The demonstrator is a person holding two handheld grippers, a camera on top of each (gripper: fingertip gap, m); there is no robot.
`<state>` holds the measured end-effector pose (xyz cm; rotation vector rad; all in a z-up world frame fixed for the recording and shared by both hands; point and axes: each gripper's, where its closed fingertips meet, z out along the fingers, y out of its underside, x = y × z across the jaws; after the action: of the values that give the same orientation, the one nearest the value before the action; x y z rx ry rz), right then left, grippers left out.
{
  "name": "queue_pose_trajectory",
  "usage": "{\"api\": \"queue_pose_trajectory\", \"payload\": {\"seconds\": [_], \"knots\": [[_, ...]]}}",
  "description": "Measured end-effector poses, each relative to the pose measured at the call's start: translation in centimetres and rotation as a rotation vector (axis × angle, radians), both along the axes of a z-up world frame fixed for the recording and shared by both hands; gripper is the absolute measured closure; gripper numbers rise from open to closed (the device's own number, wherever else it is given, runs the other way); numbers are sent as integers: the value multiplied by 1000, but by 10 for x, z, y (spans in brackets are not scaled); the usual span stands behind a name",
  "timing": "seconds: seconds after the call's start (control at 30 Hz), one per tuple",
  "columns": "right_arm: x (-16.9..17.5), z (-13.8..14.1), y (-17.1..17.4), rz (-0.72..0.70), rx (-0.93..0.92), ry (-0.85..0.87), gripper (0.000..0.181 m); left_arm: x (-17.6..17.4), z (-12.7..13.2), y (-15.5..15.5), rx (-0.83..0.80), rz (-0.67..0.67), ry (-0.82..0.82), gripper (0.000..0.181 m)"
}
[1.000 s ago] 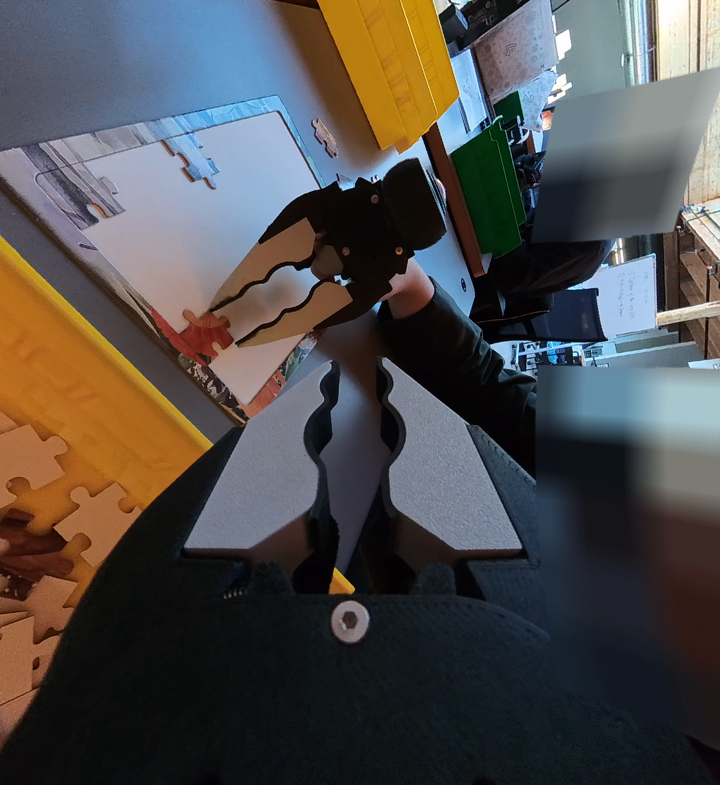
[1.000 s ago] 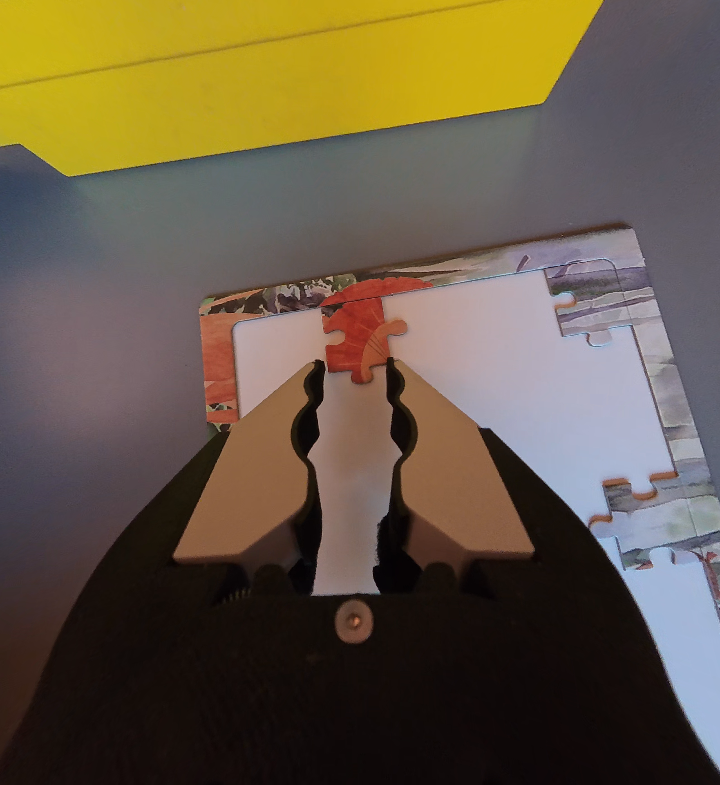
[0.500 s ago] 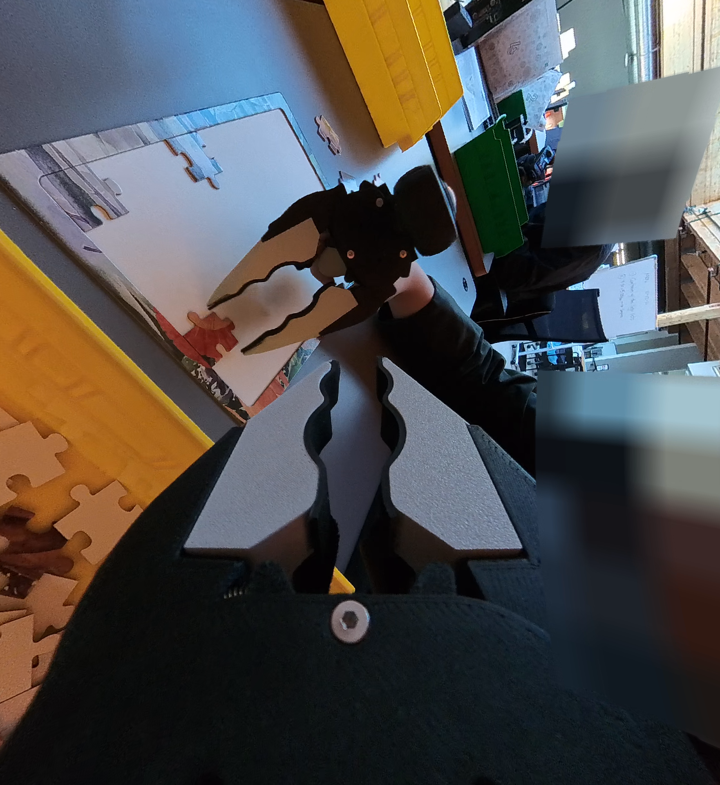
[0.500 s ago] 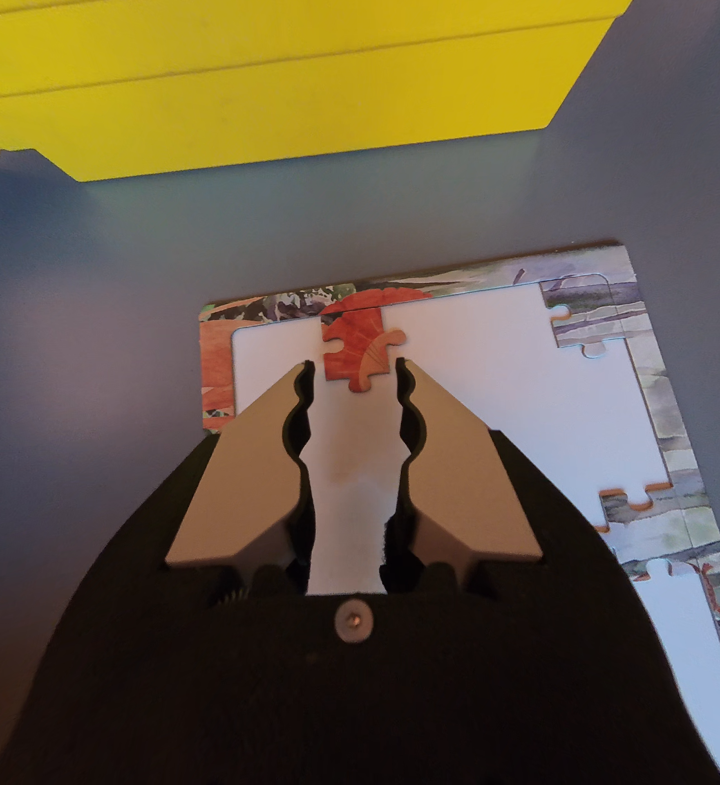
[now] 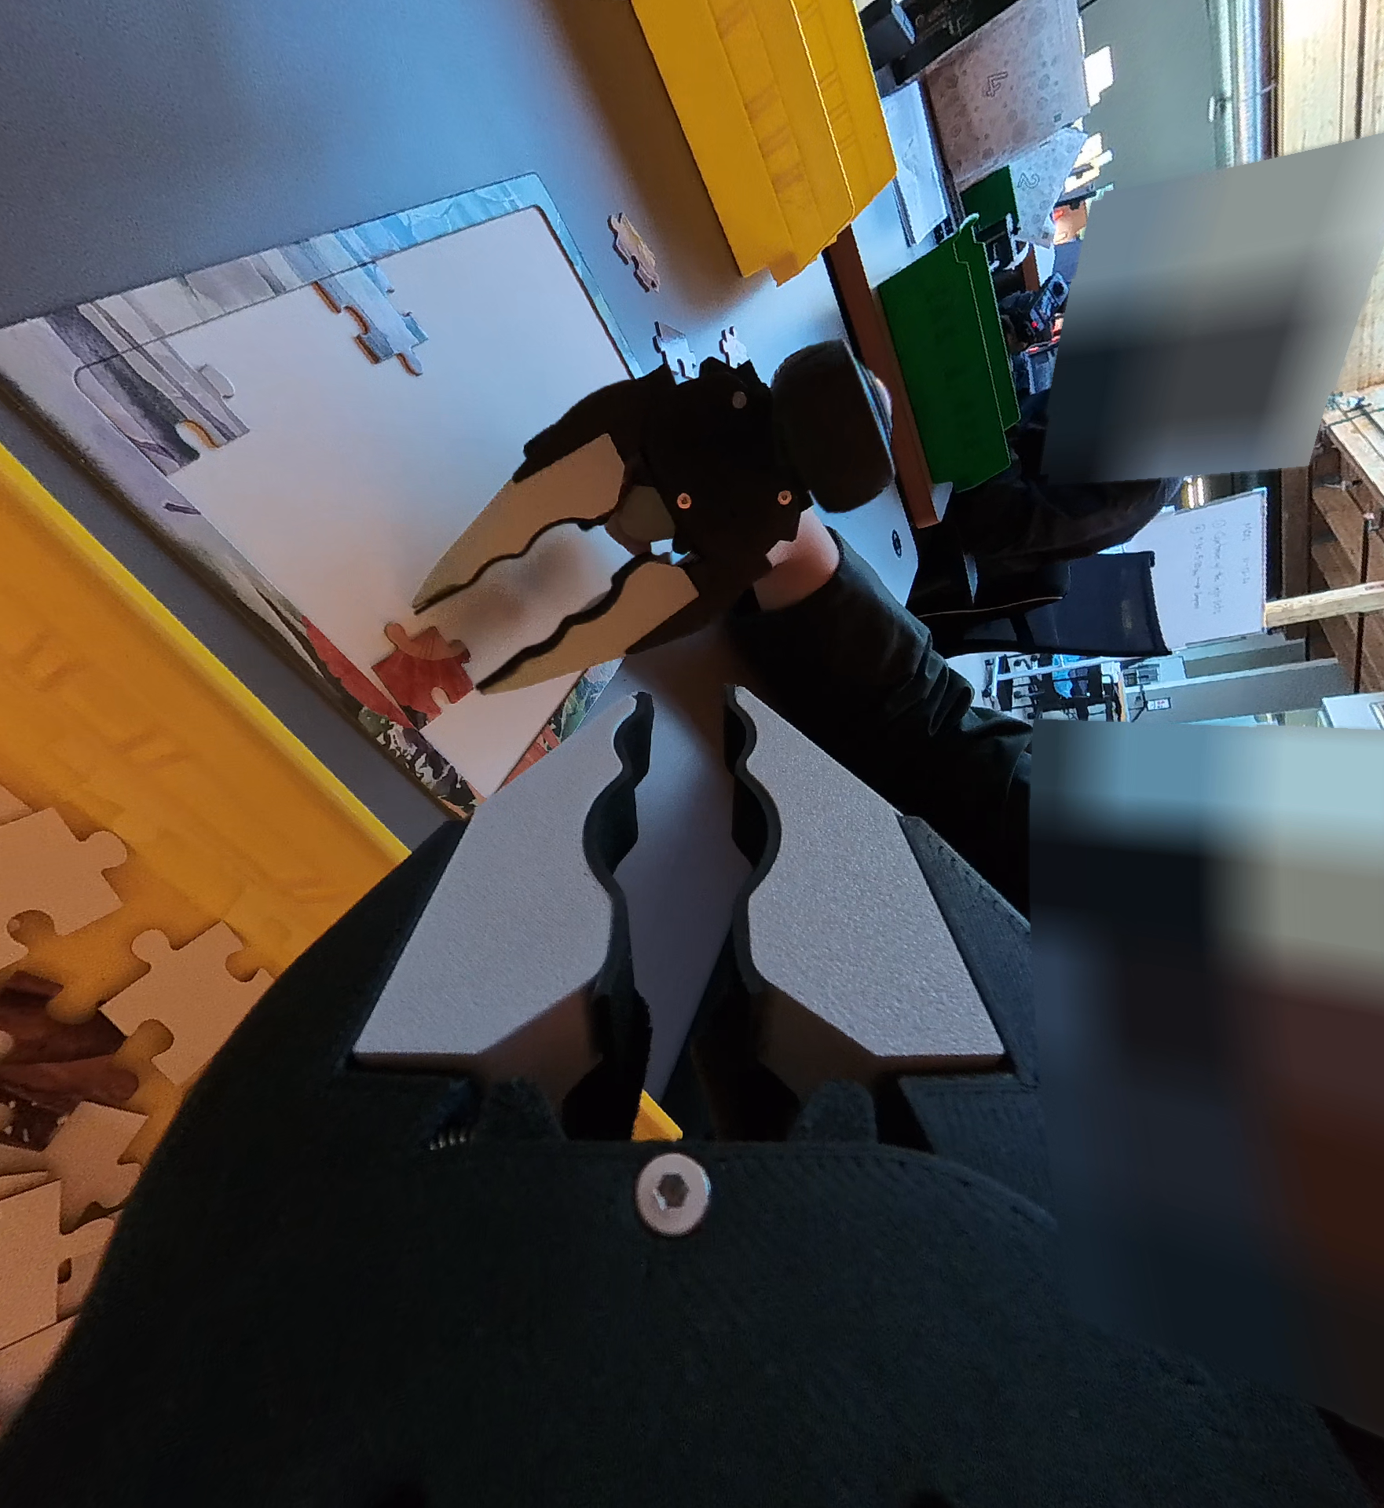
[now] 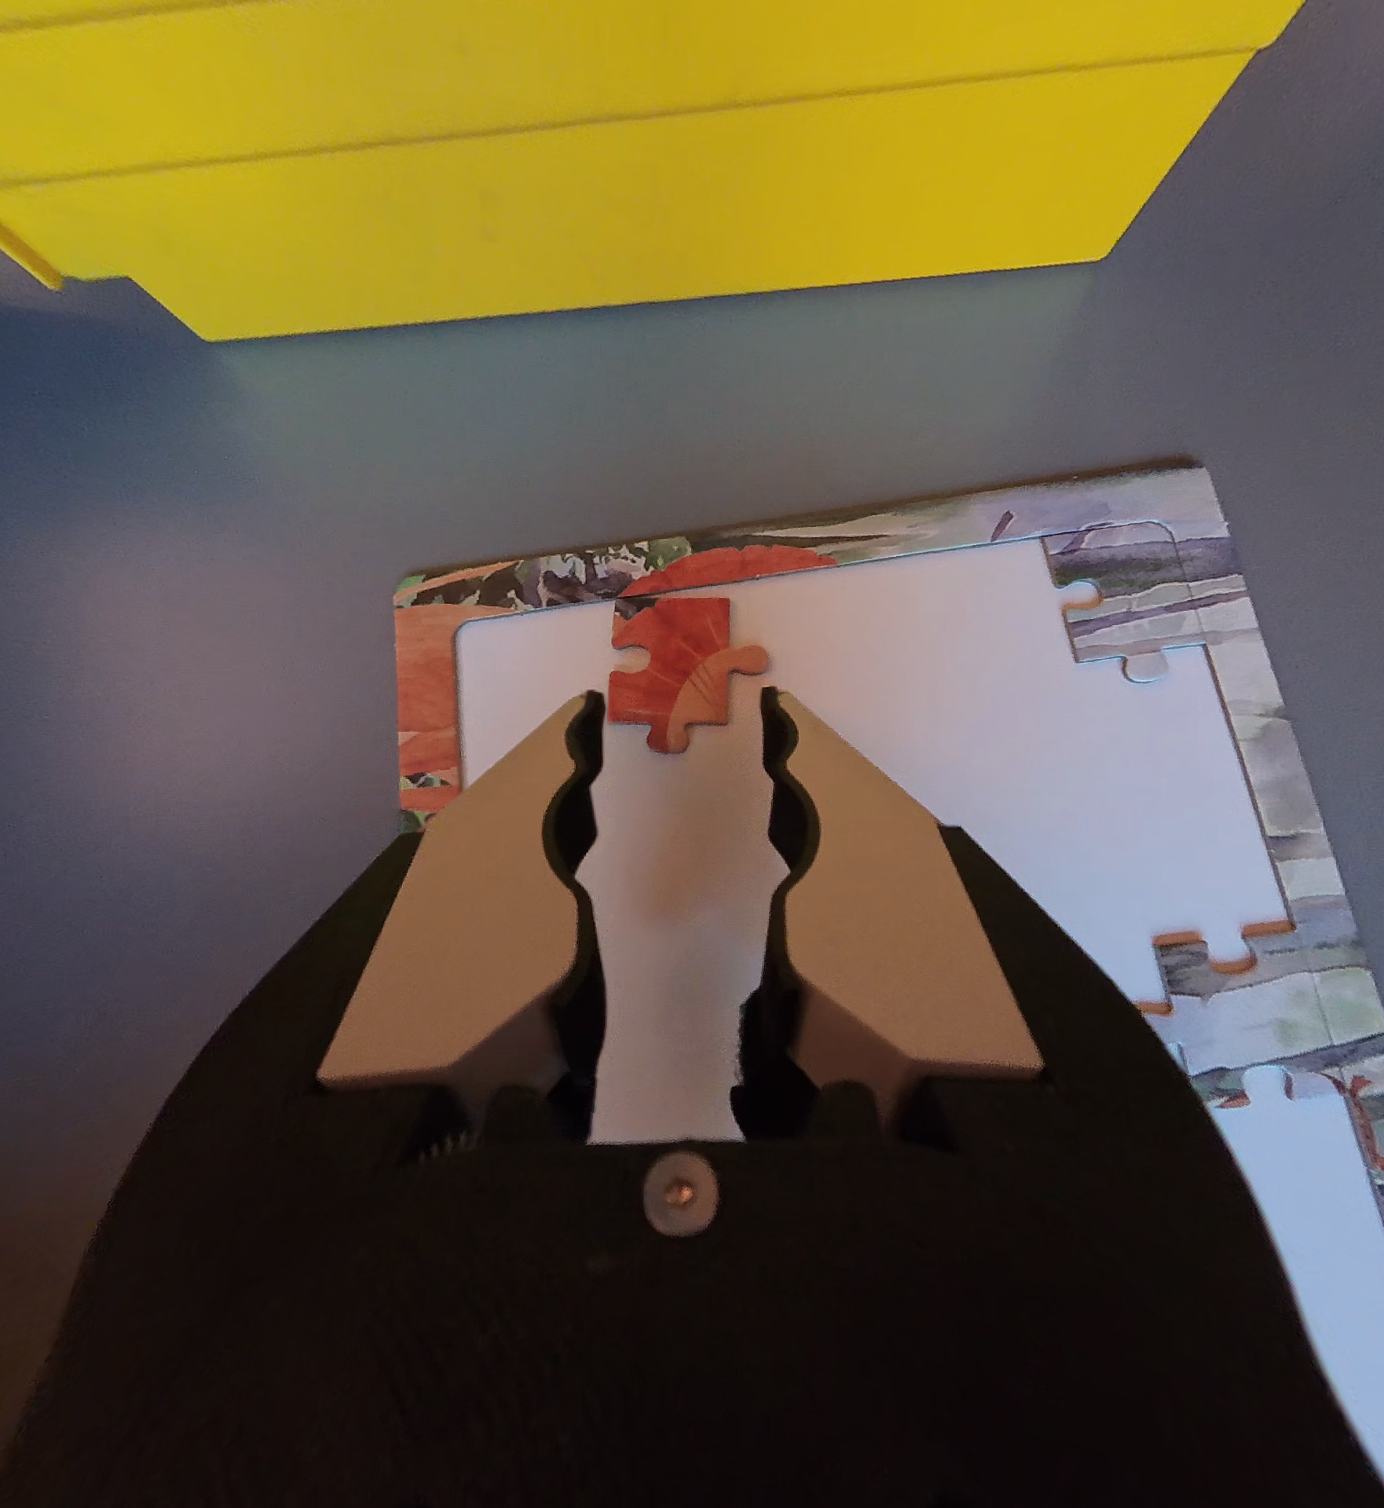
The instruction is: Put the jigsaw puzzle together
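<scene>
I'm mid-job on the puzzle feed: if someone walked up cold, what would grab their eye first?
Probably the red puzzle piece lying on the white puzzle board against its top border, just beyond the open jaws of the right gripper. Next, the yellow bin beside the board, with loose pieces heaped inside, near the open, empty left gripper.

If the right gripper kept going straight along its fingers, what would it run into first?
Most likely the red puzzle piece, which lies just past the open right gripper, roughly centred on the gap between its fingertips, at the puzzle board's printed border. How high the tips hover is unclear; if angled down, they could meet the board's white surface first.
</scene>
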<state>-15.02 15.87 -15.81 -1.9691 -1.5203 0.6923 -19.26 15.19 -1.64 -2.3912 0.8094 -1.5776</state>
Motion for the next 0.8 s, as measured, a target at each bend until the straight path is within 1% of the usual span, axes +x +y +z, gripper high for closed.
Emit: {"api": "queue_pose_trajectory", "payload": {"seconds": [0.1, 0.17, 0.2, 0.27, 0.53, 0.57, 0.6, 0.67, 0.7, 0.73, 0.8], "knots": [[-1, -3, -3, -4, -16, -6, 138, 0, 0, 0, -1, -1, 1, 166], [-2, -4, -3, -3, 9, -12, 139, 0, -1, 0, -2, -2, 3, 166], [-2, -4, -2, -5, 24, -20, 141, 0, -1, 0, -3, -2, 4, 166], [-2, -4, -3, 8, 45, -30, 151, 0, -1, 0, -4, -1, 4, 166], [-1, -4, 0, 5, 61, -16, 153, 1, -2, 0, -4, -2, 10, 165], [-1, -3, -1, 8, 65, -17, 156, 1, -2, -1, -4, -3, 10, 165], [-1, -2, -2, 16, 68, -15, 166, 1, -2, -1, -5, -3, 11, 165], [-1, 0, -5, 37, 67, -10, 172, 1, -2, -1, -6, -3, 10, 165], [-1, 1, -6, 40, 68, -7, 171, 1, -2, -1, -7, -3, 10, 165], [-1, 1, -5, 37, 70, -9, 166, 0, -2, 0, -8, -2, 10, 165], [-1, 1, -4, 13, 56, -12, 148, 0, -2, 0, -11, 0, 9, 165]]}}
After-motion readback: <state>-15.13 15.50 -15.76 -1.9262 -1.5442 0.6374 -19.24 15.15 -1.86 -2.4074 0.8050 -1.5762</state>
